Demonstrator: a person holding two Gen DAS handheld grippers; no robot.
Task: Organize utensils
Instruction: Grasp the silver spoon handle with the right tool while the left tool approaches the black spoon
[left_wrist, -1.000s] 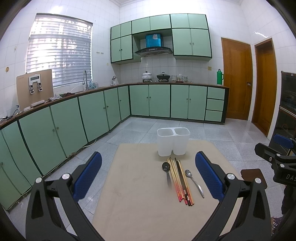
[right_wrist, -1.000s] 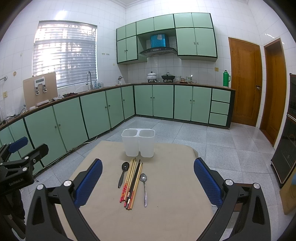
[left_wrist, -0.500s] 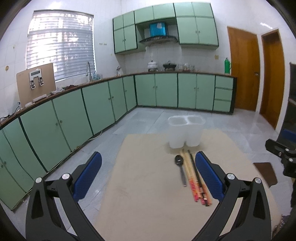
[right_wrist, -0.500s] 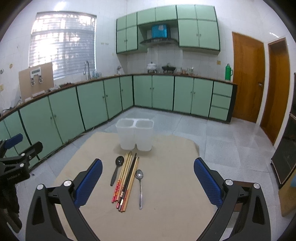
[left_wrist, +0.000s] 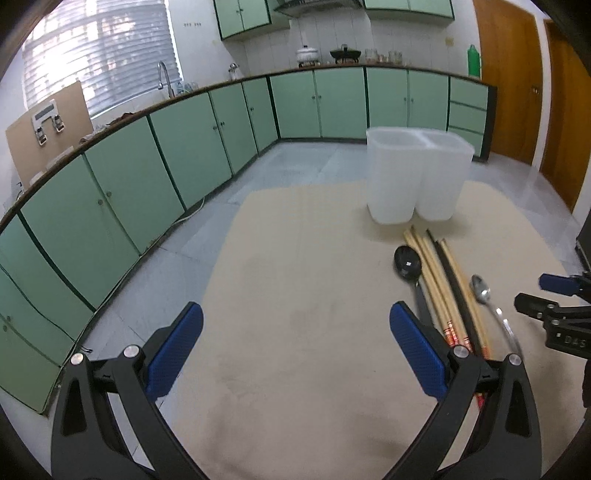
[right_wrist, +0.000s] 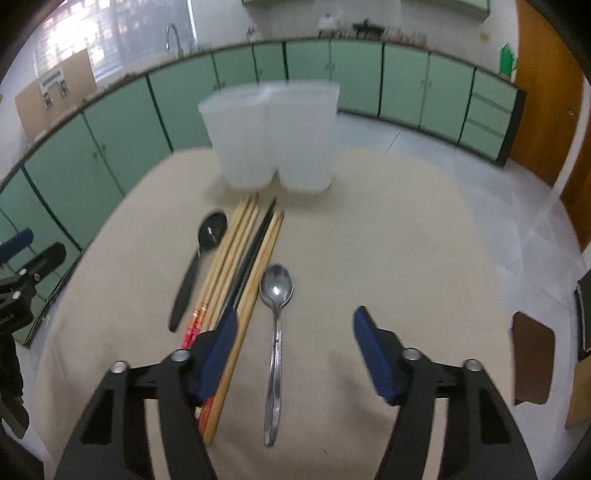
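Observation:
A white two-compartment holder (right_wrist: 271, 136) stands at the far side of a beige table (right_wrist: 388, 229); it also shows in the left wrist view (left_wrist: 417, 173). In front of it lie a black spoon (right_wrist: 201, 258), several chopsticks (right_wrist: 240, 266) and a metal spoon (right_wrist: 275, 332). My right gripper (right_wrist: 295, 343) is open, low over the table, with the metal spoon's handle between its fingers. My left gripper (left_wrist: 295, 339) is open and empty, left of the black spoon (left_wrist: 408, 264), the chopsticks (left_wrist: 443, 284) and the metal spoon (left_wrist: 491, 306).
Green kitchen cabinets (left_wrist: 155, 155) run along the left and back walls. Wooden doors (left_wrist: 506, 74) are at the right. A brown chair seat (right_wrist: 532, 362) sits beyond the table's right edge. The right gripper shows at the right edge of the left wrist view (left_wrist: 554, 314).
Both grippers have dropped and moved forward toward the table. The right gripper has come down over the metal spoon. The left has shifted left of the utensils.

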